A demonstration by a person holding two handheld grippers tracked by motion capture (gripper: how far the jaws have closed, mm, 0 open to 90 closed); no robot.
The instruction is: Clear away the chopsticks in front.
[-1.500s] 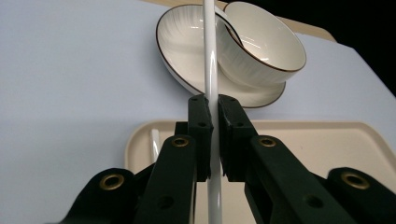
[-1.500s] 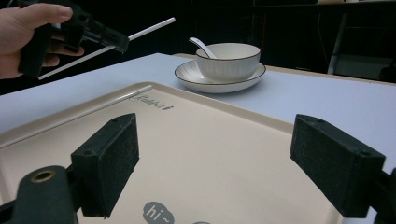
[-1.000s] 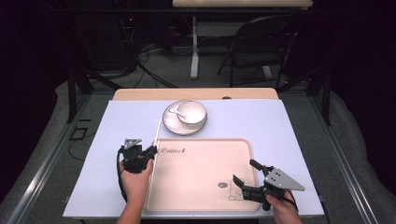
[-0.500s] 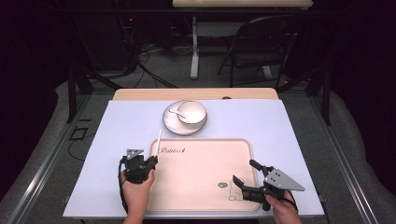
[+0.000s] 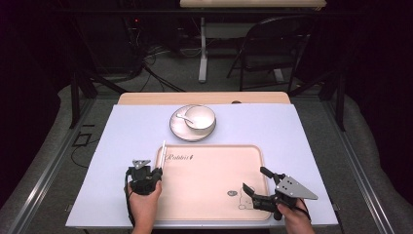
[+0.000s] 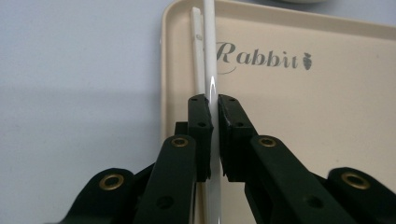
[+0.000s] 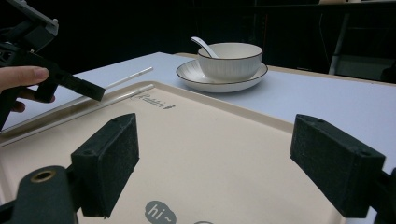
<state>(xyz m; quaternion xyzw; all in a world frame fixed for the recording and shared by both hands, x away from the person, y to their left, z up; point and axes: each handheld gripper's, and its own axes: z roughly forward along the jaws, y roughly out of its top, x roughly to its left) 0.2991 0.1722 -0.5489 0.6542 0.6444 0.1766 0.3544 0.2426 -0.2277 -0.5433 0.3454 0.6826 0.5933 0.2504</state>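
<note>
My left claw (image 5: pixel 157 171) is clamped on a white chopstick (image 6: pixel 209 56), which runs forward along the left rim of the beige tray (image 5: pixel 214 195). A second chopstick (image 6: pixel 198 51) lies just beside it in the tray, close against that rim. My right claw (image 5: pixel 254 181) hovers low over the tray's near right corner, jaws wide apart with nothing between them. Beyond the tray, well apart from both claws, a white bowl (image 5: pixel 199 116) with a spoon (image 5: pixel 183 116) in it sits on a plate (image 5: pixel 181 129) on the tabletop (image 5: pixel 311 131). The tray's middle lies bare between my claws, bearing just its printed lettering
</note>
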